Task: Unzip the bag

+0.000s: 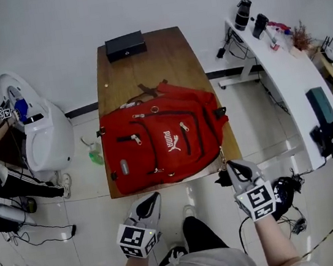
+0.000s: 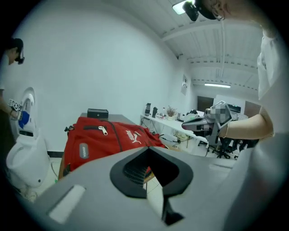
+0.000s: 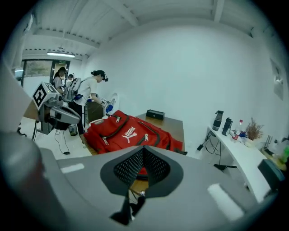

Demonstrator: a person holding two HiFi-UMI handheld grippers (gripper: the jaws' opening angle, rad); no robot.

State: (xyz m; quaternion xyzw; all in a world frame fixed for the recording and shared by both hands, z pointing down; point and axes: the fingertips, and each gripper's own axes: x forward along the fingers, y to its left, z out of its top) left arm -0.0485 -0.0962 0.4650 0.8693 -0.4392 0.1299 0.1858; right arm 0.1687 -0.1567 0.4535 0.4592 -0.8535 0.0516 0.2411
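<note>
On the wooden table (image 1: 167,55), the red bag (image 1: 156,146) lies flat, zippers up for reach; nearer, left gripper (image 1: 153,198) and right gripper (image 1: 233,166) hover short of it, jaws together, empty.

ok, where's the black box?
Head view, top centre: the black box sits at the far end of the table, just beyond the bag and not touching it.
</note>
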